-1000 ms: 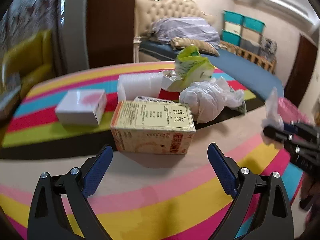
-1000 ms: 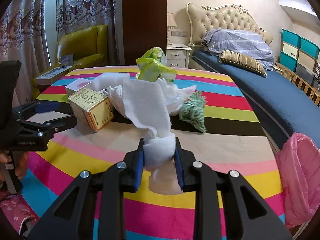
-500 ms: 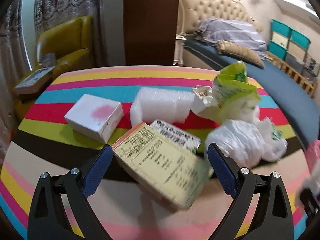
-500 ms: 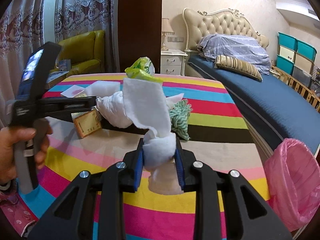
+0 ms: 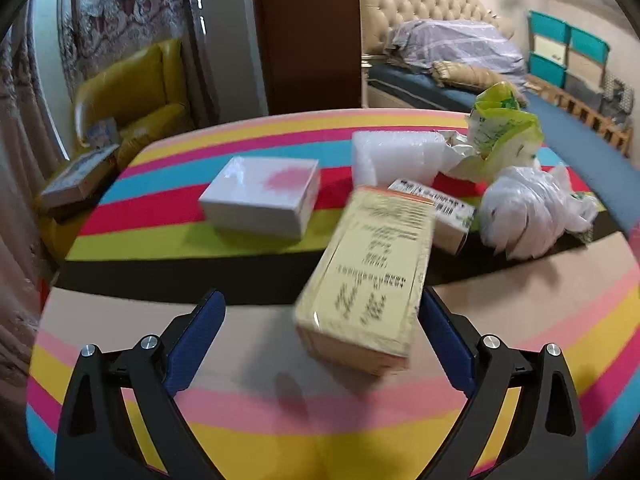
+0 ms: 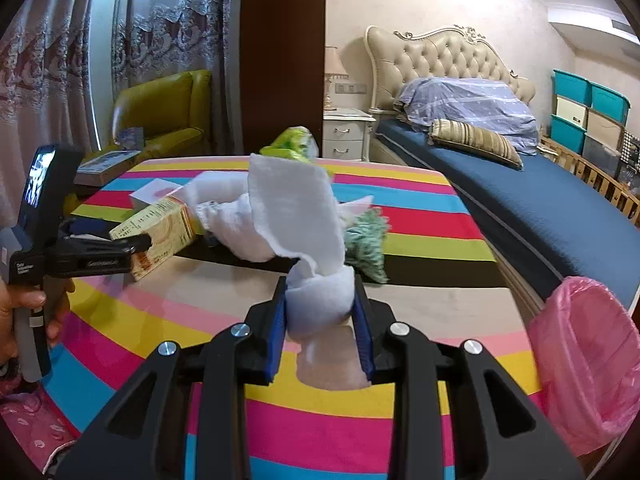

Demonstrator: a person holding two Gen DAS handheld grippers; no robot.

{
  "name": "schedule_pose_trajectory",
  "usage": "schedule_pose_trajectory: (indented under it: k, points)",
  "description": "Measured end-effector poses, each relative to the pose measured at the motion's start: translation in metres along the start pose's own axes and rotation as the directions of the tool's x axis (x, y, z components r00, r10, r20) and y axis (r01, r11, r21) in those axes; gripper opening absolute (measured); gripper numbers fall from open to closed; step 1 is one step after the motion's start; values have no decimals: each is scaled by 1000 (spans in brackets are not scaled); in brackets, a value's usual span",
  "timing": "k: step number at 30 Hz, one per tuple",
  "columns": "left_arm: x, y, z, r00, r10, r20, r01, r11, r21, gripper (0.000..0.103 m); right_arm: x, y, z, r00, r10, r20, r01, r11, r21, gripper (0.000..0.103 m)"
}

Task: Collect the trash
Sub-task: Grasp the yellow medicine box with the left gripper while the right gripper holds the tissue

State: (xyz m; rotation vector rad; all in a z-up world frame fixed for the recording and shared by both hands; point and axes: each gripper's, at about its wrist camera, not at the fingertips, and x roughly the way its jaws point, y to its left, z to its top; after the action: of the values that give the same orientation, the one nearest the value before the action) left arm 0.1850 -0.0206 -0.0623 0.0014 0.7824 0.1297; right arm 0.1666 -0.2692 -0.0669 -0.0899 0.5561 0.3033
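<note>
At lower centre of the right wrist view, the right hand-held gripper pinches a white tissue wad, its jaws easing apart. The pink-lined trash bin at lower right shows nothing inside. The left hand-held gripper gapes wide around a blurred yellow carton on the striped counter.

Left gripper agape, right gripper opening

On the striped table: three boxes – one yellow carton, one white box, one small labelled box – one foam block, one green-yellow packet, one white plastic bag; beside it, one pink-lined bin.
</note>
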Motion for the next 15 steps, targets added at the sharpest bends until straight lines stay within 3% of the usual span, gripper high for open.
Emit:
schedule_pose_trajectory:
  k: [4, 6, 12, 13, 15]
  points:
    - [-3, 14, -6, 998, -65, 11, 65, 998, 13, 90, 1, 13, 1, 1000, 18, 2, -18, 1000, -5, 30]
    - [-1, 13, -4, 989, -145, 16, 144, 989, 13, 90, 1, 19, 1, 1000, 24, -2, -24, 1000, -9, 30]
    - [4, -5, -2, 971, -238, 16, 234, 965, 115, 88, 3, 20, -10, 999, 19, -31, -19, 1000, 13, 30]
    - [4, -7, -3, 966, -258, 8, 255, 959, 121, 84, 3, 20, -12, 999, 16, -36, -16, 1000, 18, 30]
    - [6, -10, -7, 960, -280, -13, 279, 950, 139, 50, 3, 16, -16, 999, 13, -49, -11, 999, 34, 30]
